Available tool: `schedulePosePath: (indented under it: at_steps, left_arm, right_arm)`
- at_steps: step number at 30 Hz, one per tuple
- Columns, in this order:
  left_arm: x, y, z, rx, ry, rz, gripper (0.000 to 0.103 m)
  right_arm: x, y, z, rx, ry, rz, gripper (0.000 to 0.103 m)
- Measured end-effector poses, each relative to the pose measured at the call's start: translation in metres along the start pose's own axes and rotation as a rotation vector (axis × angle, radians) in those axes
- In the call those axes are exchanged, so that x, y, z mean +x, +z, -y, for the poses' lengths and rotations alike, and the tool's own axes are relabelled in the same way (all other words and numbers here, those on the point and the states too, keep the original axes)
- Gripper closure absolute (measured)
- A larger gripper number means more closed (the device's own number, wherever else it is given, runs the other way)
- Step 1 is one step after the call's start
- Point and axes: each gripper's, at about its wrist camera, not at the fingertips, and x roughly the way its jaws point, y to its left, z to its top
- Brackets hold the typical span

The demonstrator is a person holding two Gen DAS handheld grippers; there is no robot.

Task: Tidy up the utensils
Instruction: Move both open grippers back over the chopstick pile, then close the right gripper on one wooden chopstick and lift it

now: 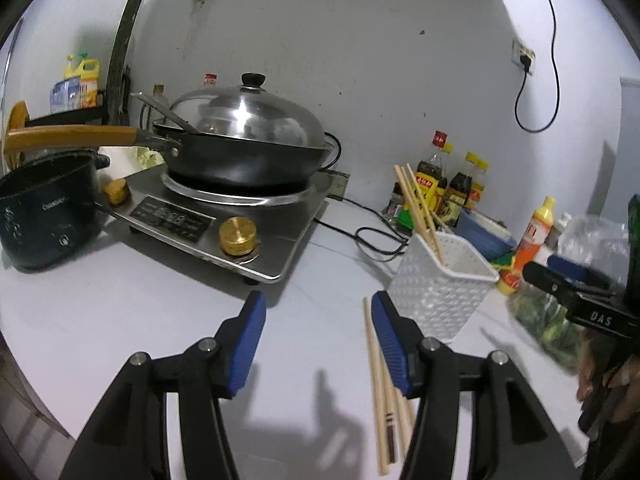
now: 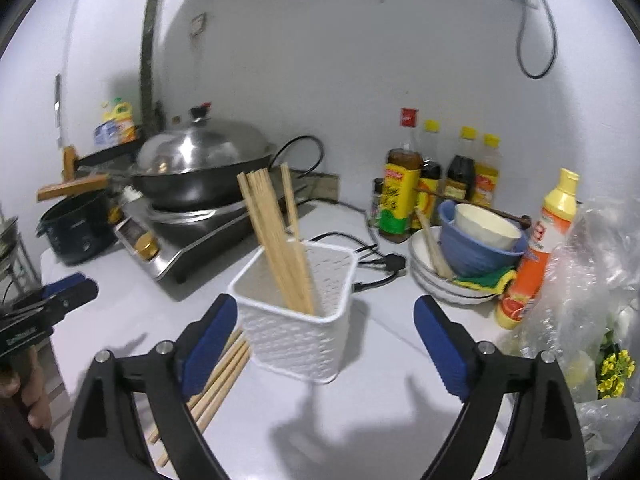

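My right gripper stands wide, empty, the white basket of chopsticks between its fingers (untouched). Left gripper half-open, loose chopsticks on the counter beside its right finger.

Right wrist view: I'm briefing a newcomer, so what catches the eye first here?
The white basket at centre, chopsticks standing in it, sits beyond the open right gripper. More loose chopsticks lie on the counter left of it; the lidded wok sits behind.
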Motion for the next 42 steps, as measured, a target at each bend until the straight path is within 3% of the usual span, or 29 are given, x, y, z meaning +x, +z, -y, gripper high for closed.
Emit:
schedulePosePath:
  at_steps: [4,17,22,30,35,42]
  left_arm:
    - [0.001,-0.009,-0.008,0.016,-0.004,-0.023,0.048]
    - [0.007,-0.027,-0.049,-0.057,0.0,-0.074,0.046]
    - [0.01,-0.029,-0.063,-0.083,0.007,-0.086,0.045]
    - [0.014,-0.033,-0.08,-0.116,0.013,-0.099,0.045]
    - [0.013,-0.033,-0.089,-0.148,0.028,-0.088,0.045]
    - [0.012,-0.033,-0.094,-0.165,0.043,-0.089,0.044]
  right_arm:
    - [0.005,-0.01,-0.023,-0.093,-0.059,-0.023,0.014]
    - [0.071,-0.047,-0.055,-0.071,0.06,-0.296,0.016]
    - [0.097,-0.057,-0.07,-0.112,0.026,-0.352,0.039]
    - [0.125,-0.068,-0.079,-0.1,0.025,-0.429,0.057]
    - [0.129,-0.067,-0.085,-0.108,0.045,-0.434,0.067]
    - [0.131,-0.069,-0.107,-0.145,0.1,-0.463,0.088]
